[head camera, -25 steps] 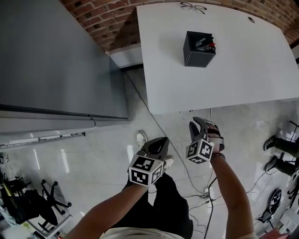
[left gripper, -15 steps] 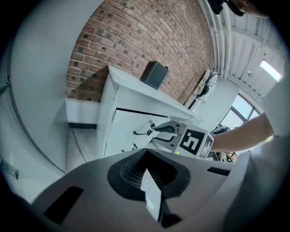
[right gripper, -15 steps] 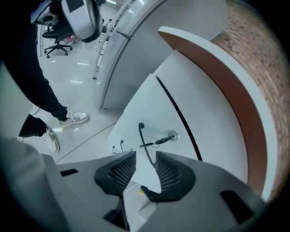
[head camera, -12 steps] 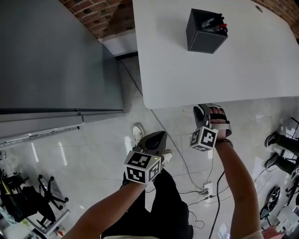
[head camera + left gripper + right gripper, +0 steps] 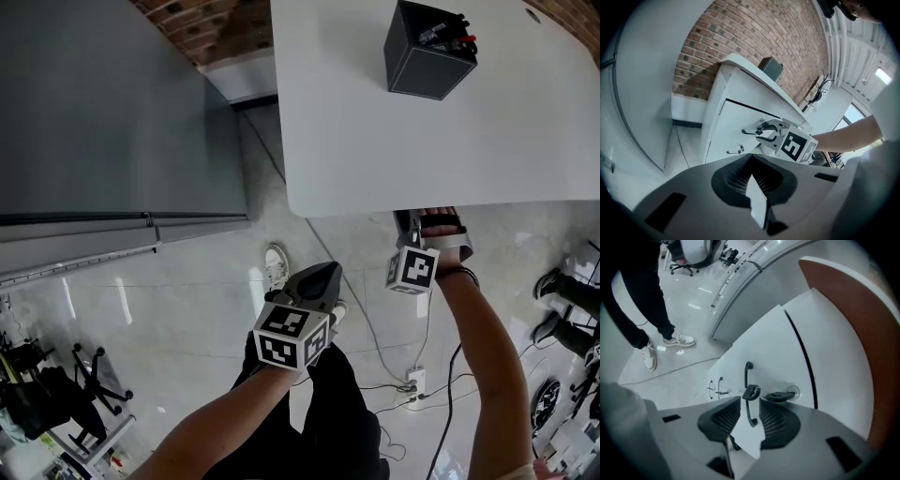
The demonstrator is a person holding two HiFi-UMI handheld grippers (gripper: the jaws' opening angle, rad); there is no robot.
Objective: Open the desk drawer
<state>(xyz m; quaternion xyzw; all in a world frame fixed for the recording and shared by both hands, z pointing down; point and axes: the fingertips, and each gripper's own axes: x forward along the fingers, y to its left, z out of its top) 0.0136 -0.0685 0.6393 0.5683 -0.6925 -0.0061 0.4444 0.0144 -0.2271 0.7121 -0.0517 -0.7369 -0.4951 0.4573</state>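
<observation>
Right, I'm holding the right gripper (image 5: 749,404), jaws just opened wide, with the drawer handle (image 5: 748,373) running untouched along their gap, while the closed left gripper (image 5: 751,157) is hanging farther back.

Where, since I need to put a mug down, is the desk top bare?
The desk top is bare nearly everywhere: the broad stretch between the box and the near edge, and the strip left of the box. Only the box's spot at the far side is taken. On the floor below, cables crowd round the power strip.
</observation>
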